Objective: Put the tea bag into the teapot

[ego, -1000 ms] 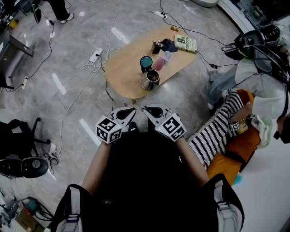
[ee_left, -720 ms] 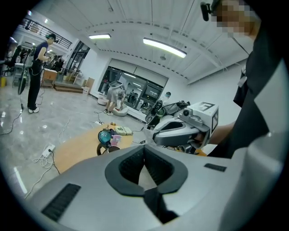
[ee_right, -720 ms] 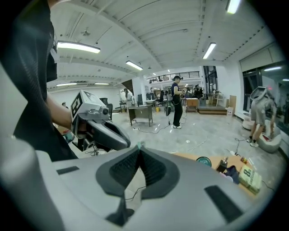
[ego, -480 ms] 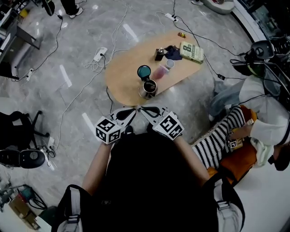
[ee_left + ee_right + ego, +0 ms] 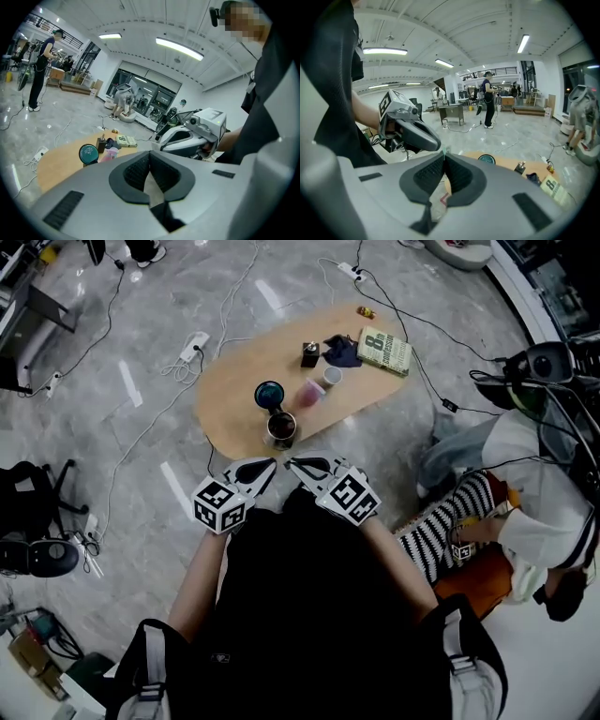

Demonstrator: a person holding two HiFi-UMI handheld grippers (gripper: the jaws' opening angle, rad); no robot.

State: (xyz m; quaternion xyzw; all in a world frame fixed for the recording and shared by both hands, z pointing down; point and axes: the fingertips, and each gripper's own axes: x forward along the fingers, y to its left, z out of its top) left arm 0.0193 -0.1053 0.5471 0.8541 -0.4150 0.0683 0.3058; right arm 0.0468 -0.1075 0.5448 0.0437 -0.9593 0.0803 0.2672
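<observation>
Out in front of my chest I hold the left gripper (image 5: pixel 270 463) and the right gripper (image 5: pixel 291 463) side by side. Their tips are near each other but apart, and both point toward 12 o'clock.

My right fingers (image 5: pixel 429 176) are pressed together on the tea bag (image 5: pixel 442 199). It is a thin, see-through packet with a red mark, lying in the gap behind the pads, and a small green tip pokes out past them. My left fingers (image 5: pixel 136 171) are closed too, pad against pad. A pale sliver (image 5: pixel 152 190) shows in the gap behind them, and I cannot tell whether it is something pinched or only floor seen through.

The counter (image 5: pixel 230 399), an oval of light wood, lies at 12 o'clock, well apart from both grippers, with grey floor between. On its near edge stands the teapot (image 5: pixel 281 429), open on top. A teal lid (image 5: pixel 270 395) sits right by it at 11 o'clock, a pink cup (image 5: pixel 312 392) is at 1 o'clock, and a book (image 5: pixel 384 350) lies farther off at 2 o'clock.
</observation>
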